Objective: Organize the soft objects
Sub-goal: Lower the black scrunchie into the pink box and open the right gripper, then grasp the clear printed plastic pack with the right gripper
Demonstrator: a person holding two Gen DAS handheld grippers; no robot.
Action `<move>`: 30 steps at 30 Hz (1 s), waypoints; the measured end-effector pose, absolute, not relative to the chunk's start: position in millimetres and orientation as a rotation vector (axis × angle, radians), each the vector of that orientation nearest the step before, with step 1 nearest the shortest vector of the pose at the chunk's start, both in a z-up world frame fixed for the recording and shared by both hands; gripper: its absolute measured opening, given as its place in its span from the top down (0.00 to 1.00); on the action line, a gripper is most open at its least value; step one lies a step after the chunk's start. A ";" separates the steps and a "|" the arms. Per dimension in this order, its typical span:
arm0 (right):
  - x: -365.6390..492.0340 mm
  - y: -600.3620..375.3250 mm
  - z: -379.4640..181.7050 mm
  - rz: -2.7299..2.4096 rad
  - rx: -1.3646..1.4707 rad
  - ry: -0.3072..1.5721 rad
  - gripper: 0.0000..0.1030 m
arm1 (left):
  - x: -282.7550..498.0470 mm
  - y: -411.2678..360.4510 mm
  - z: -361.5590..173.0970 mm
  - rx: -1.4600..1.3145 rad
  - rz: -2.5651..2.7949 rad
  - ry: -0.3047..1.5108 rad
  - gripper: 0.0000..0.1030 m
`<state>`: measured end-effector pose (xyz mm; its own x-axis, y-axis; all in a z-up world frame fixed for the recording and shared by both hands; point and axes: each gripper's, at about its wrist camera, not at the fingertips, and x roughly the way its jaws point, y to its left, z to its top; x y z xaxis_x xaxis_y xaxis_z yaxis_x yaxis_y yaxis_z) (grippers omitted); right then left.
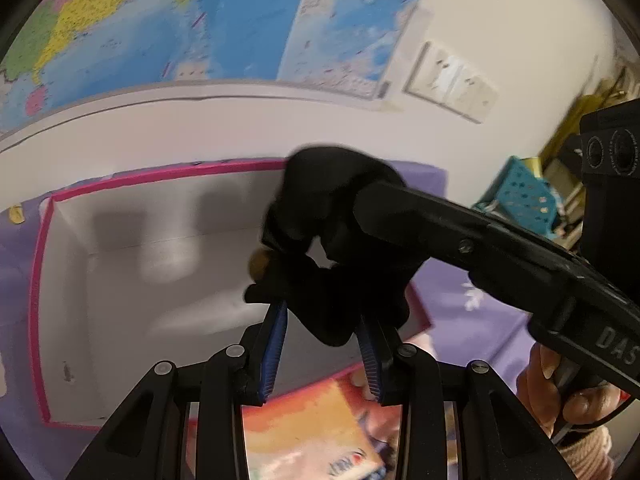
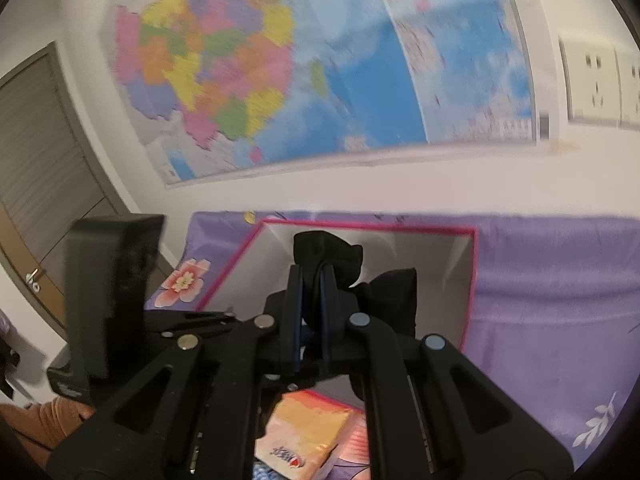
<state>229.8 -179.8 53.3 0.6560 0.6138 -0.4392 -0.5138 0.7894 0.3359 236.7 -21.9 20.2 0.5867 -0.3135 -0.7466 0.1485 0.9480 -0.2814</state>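
Observation:
A black soft cloth item, like a sock or glove (image 1: 320, 240), hangs bunched above an open pink-rimmed box (image 1: 44, 280) with a grey-white inside. My left gripper (image 1: 324, 320) is partly shut on the cloth's lower end, blue pads on either side. My right gripper reaches in from the right in the left wrist view and is shut on the cloth's upper part. In the right wrist view the right gripper (image 2: 312, 280) pinches the black cloth (image 2: 326, 252) between narrow blue pads, over the same box (image 2: 474, 280).
The box stands on a purple flowered cloth (image 2: 560, 300). An orange tissue pack (image 2: 308, 432) lies near the box's front edge. A wall map (image 2: 280, 60), wall sockets (image 2: 592, 84), a door (image 2: 36, 168) and a teal basket (image 1: 516, 192) surround the area.

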 end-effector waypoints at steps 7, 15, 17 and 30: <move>249.3 -200.6 24.5 0.476 0.208 0.653 0.71 | 218.0 -14.3 17.9 -0.181 -0.221 0.895 0.64; 198.8 -218.9 46.7 0.542 0.212 0.616 0.59 | 146.8 -16.2 40.6 -0.125 -0.298 0.786 0.56; 177.4 -221.9 54.1 0.564 0.197 0.595 0.59 | 124.7 -20.8 40.9 -0.103 -0.348 0.774 0.55; 110.6 -257.2 20.9 0.502 0.192 0.660 0.53 | 13.4 -59.4 -28.5 0.070 -0.514 0.930 0.53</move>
